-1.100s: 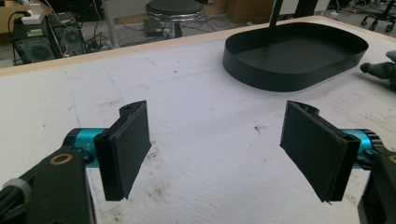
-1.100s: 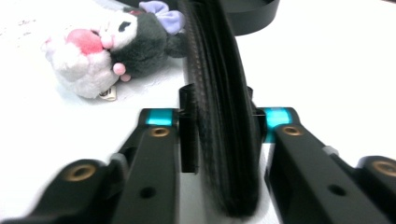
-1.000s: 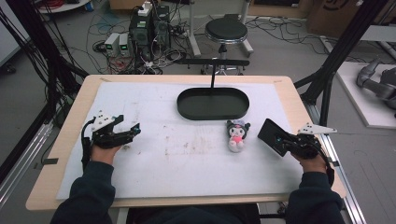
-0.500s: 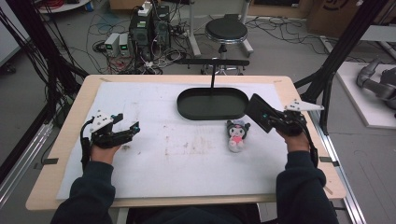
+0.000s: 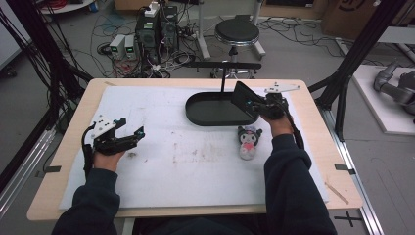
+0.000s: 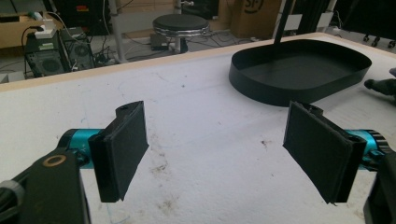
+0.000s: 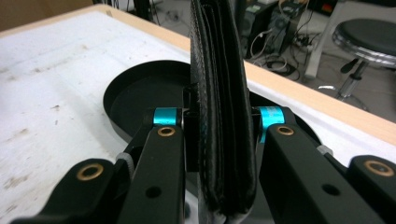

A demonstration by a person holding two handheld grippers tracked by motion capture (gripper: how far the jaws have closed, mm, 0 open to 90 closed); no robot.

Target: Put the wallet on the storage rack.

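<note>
The right gripper (image 7: 219, 126) clamps a black wallet (image 7: 222, 102) between its jaws above the tray (image 5: 210, 115); the left gripper (image 6: 224, 149) gapes wide, empty.

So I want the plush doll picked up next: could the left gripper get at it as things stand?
Probably yes. The left gripper is open and holds nothing, and bare white mat lies between it and the plush doll. The right forearm beside the doll may crowd it.

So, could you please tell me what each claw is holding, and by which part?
The right claw is clamped on a black wallet, gripping its flat faces near the lower end, over the black tray. The left claw is open and holds nothing.
</note>
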